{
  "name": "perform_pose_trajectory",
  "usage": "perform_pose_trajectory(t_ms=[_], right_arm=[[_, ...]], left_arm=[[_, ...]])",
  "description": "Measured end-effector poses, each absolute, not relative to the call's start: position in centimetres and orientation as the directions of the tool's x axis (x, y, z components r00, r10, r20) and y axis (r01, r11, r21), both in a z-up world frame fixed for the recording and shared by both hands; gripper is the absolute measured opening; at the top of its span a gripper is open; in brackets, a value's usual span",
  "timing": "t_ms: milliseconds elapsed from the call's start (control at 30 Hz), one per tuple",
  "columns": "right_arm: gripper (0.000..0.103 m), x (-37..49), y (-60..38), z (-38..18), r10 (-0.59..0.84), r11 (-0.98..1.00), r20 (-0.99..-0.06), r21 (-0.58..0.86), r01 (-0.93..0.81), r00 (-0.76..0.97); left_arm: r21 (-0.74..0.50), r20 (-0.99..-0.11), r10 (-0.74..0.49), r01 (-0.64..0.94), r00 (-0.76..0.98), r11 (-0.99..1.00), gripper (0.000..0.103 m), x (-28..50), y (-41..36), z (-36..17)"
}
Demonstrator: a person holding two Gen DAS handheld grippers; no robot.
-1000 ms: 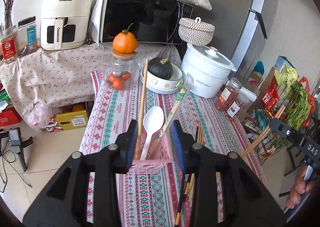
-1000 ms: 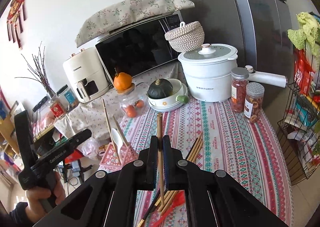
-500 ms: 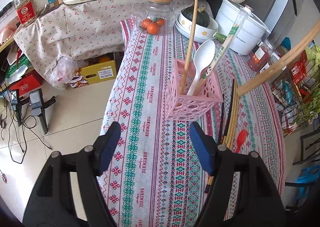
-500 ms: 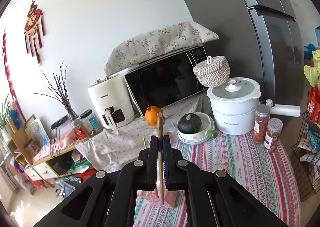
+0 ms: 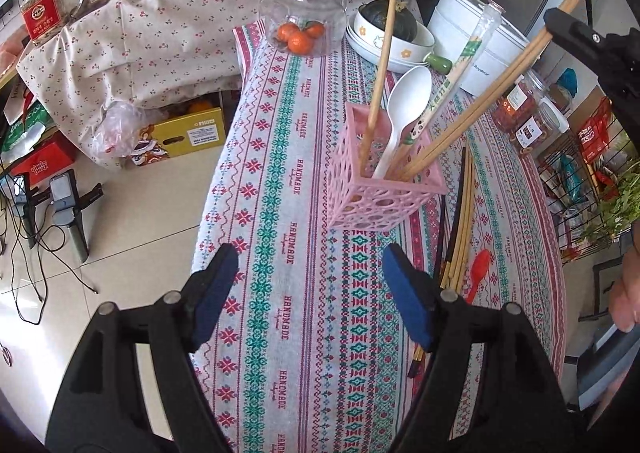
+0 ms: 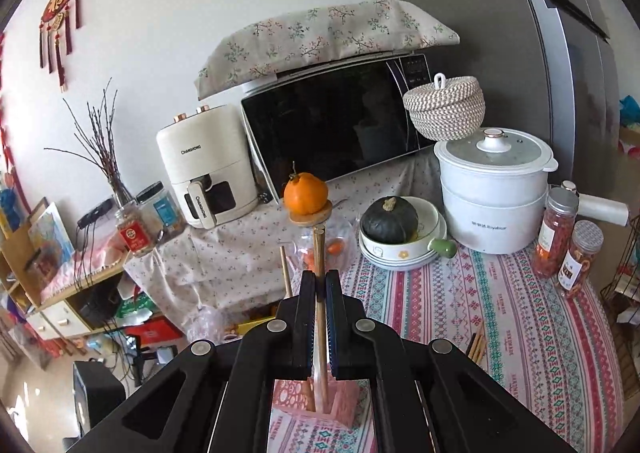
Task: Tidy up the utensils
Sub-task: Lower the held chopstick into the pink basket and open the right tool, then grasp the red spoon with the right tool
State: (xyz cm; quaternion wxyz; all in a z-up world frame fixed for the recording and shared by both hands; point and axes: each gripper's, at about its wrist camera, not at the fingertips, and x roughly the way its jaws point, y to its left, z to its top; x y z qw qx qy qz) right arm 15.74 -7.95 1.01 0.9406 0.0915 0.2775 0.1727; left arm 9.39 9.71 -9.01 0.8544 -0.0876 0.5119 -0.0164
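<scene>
Your right tool is clamped on a pair of wooden chopsticks whose tips already sit in the pink holder on the counter. Lower them fully before letting go. Your left tool, its jaws having just opened wide and holding nothing, hangs clear just short of the holder.

right gripper clamps wooden chopsticks, their lower ends inside the pink holder at the table's left edge.

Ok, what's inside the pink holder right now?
In the pink holder: a single wooden chopstick, a white spoon, wrapped chopsticks, and the wooden pair gripped by the right gripper. The holder walls cover their lower ends.
</scene>
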Motion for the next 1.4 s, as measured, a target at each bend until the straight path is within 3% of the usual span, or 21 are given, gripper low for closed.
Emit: perform_pose_trajectory(t_ms=[133,200,267,600,867,1067,1400], right_arm=[[0.012,16.1,-8.2,0.6,0.386,0.918,-0.519,0.294,-0.265,0.763],[0.032,15.8,-8.7,0.9,0.389,0.917,-0.515,0.297,-0.267,0.764],[0.042,15.3,-9.3,1.5,0.385,0.919,-0.507,0.292,-0.267,0.771],[0.065,13.0,-15.2,0.7,0.285,0.957,-0.607,0.221,-0.187,0.742],[0.069,12.7,-19.1,-6.6,0.224,0.972,-0.765,0.223,-0.078,0.603],[0.069,13.7,-20.2,-12.8,0.187,0.979,-0.896,0.204,0.000,0.403],[0.069,14.6,-19.6,-17.4,0.169,0.983,-0.941,0.184,0.026,0.294]], left_arm=[[-0.170,-0.873,-0.124,-0.057,0.472,0.984,0.076,9.5,9.6,-9.1],[-0.170,-0.874,-0.126,-0.054,0.469,0.984,0.076,9.5,9.4,-9.1],[-0.169,-0.876,-0.128,-0.047,0.465,0.985,0.077,9.5,9.2,-9.3],[-0.163,-0.894,-0.145,-0.006,0.423,0.987,0.082,9.4,7.3,-10.3],[-0.144,-0.914,-0.137,0.011,0.381,0.990,0.084,9.4,5.9,-11.4],[-0.115,-0.928,-0.118,0.028,0.354,0.993,0.084,9.4,5.0,-12.3],[-0.082,-0.943,-0.097,0.059,0.319,0.995,0.084,9.3,4.1,-13.4]])
